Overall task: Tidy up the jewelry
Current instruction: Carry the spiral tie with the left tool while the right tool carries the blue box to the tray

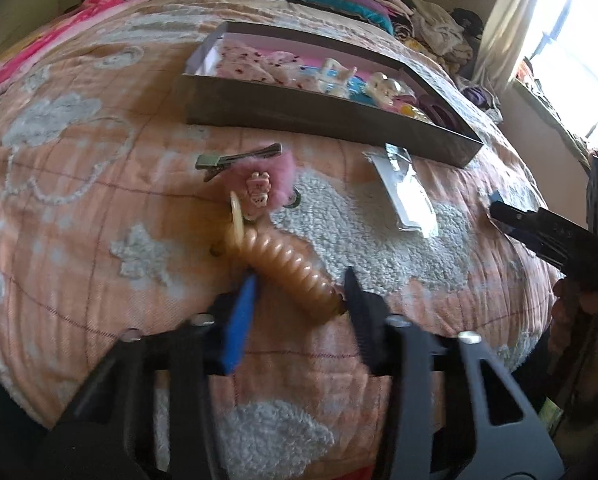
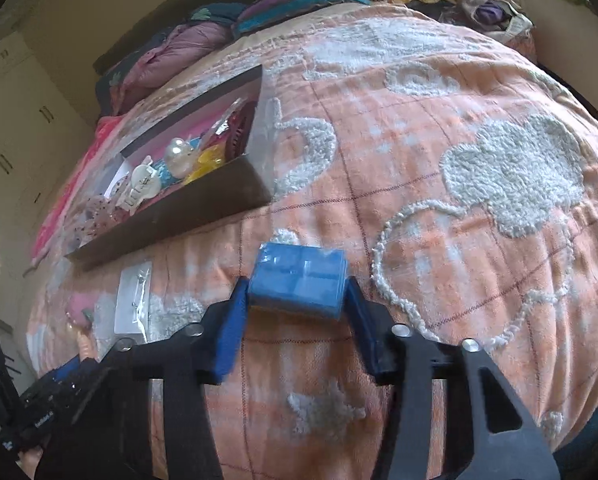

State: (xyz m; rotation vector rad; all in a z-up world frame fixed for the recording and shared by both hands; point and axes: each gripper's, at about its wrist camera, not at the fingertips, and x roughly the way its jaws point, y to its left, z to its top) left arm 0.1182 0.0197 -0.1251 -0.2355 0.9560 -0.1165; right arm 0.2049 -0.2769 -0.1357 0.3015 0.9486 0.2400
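Orange coil clip [image 1: 287,276] x1 on bed [image 1: 79,208], L gripper [image 1: 301,294] fingers apart round it, not squeezing. R gripper [image 2: 297,300] squeezes 1 blue box [image 2: 299,282]. 1 tray [image 1: 323,114], 1 pink fluffy clip [image 1: 259,184], 1 packet [image 1: 405,190].

The bedspread [image 2: 419,152] is showing peach-orange checks with fluffy white clouds. The spiral hair tie [image 1: 291,272] is glowing amber-tan, the fuzzy clip [image 1: 263,184] is looking pink, and the small box [image 2: 297,286] is appearing translucent blue.
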